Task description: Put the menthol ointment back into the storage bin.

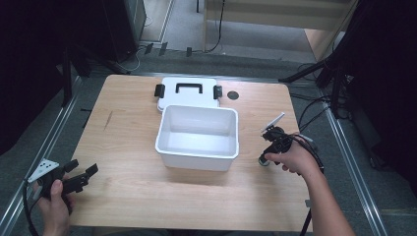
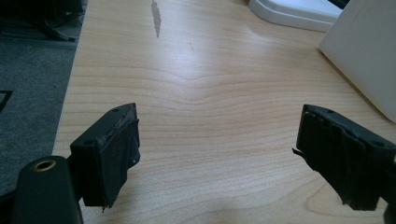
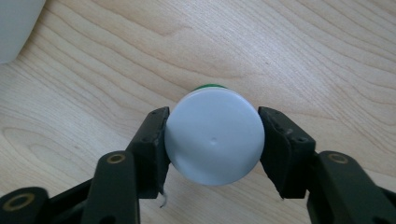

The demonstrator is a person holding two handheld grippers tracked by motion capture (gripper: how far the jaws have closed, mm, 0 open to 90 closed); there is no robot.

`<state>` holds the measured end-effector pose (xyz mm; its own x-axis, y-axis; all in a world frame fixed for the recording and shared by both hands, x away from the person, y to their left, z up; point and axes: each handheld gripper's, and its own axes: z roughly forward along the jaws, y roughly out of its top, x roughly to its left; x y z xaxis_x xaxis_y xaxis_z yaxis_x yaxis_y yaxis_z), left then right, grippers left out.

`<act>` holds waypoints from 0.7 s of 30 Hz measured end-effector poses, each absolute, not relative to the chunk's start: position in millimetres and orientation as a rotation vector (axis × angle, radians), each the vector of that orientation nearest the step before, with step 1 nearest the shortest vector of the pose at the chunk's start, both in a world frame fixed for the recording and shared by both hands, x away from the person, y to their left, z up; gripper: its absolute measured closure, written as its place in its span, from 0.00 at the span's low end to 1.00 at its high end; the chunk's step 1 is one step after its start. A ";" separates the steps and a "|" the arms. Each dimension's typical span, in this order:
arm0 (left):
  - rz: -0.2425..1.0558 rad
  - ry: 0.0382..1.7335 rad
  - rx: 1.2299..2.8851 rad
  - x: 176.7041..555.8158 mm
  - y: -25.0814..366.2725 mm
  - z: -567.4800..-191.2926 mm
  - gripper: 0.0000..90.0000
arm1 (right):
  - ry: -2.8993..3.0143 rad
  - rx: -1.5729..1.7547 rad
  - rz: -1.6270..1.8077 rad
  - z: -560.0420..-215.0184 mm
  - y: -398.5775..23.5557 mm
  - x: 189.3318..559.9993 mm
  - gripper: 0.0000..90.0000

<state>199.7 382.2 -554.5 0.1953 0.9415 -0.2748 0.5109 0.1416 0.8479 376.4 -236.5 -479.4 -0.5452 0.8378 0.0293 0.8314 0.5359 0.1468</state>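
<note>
At the near left corner of the worktop the left gripper is held in the person's left hand. Its jaws stand wide apart with nothing between them; in the left gripper view there is only bare wood between the two black pads.

In the middle of the worktop stands a white box, open at the top, and its inside looks empty. Just behind it, on the far side, lies the white lid with a black handle and a black clip at each end; its near edge is hidden by the box. A little to the right of the lid there is a dark round spot on the wood.

To the right of the box, near the right edge, the right hand holds the right gripper pointing down. Its jaws are closed on a small bottle with a white cap; both pads press on the sides of the cap, and a thin green edge shows under it. The bottle is close to the box but does not touch it.
</note>
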 end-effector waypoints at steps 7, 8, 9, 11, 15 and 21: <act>0.562 1.448 1.504 199.8 382.4 -554.5 0.16 | 2.736 1.438 0.180 -478.6 -232.2 377.4 0.57; 0.562 1.448 1.504 199.9 382.4 -554.5 0.16 | 2.749 1.428 0.175 -478.0 -232.0 377.4 0.57; 0.562 1.449 1.504 199.9 382.4 -554.5 0.16 | 2.751 1.436 0.170 -476.6 -231.4 377.1 0.57; 0.563 1.449 1.503 199.9 382.3 -554.5 0.16 | 2.756 1.430 0.181 -473.6 -230.7 377.1 0.57; 0.565 1.450 1.502 199.9 382.2 -554.4 0.16 | 2.780 1.396 0.193 -464.5 -228.7 376.1 0.57; 0.568 1.452 1.503 199.8 382.0 -554.3 0.16 | 2.839 1.333 0.199 -450.0 -221.8 372.1 0.57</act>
<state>199.8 382.0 -554.3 0.1913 0.9433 -0.2714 0.5085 0.1412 0.8494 372.1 -221.8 -450.0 -0.6403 0.7662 0.0547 0.7664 0.6323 0.1136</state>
